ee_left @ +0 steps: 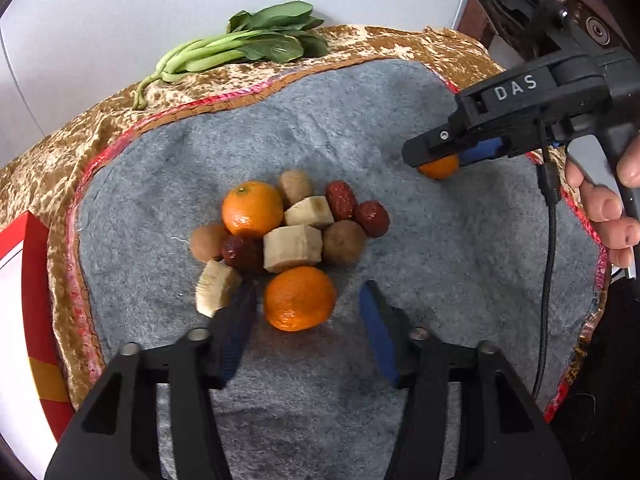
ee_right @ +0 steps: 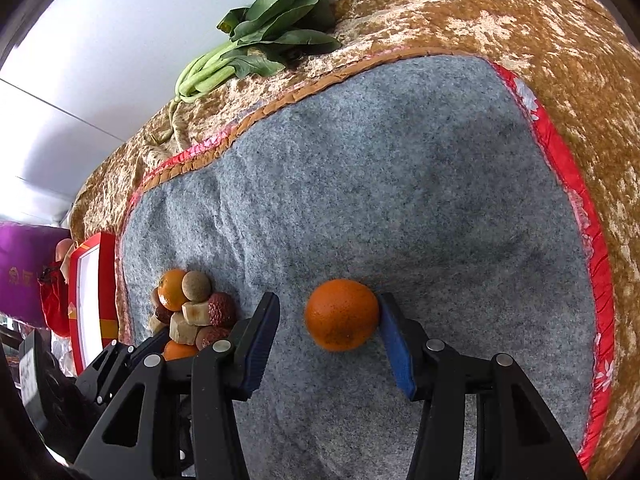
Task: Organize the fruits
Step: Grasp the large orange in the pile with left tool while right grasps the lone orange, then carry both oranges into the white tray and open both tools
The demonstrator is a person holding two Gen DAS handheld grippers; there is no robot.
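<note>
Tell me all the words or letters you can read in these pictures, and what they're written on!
"DAS": white letters on the black body of the right tongs, seen from the left wrist view.

The purple bag bears small gold marks, too blurred to read.

The red and white box shows no readable words.

We've got a tight pile of fruit (ee_left: 288,232) in the middle of the grey felt mat (ee_left: 280,128): one mandarin (ee_left: 253,209) at the pile's far left, another mandarin (ee_left: 300,298) on its near edge, three pale peeled banana chunks (ee_left: 293,248), wrinkled dark red dates (ee_left: 341,200) and round brown fruits (ee_left: 344,242) packed between them. A third mandarin (ee_right: 341,314) sits alone, well right of the pile, upright on the mat.
</note>
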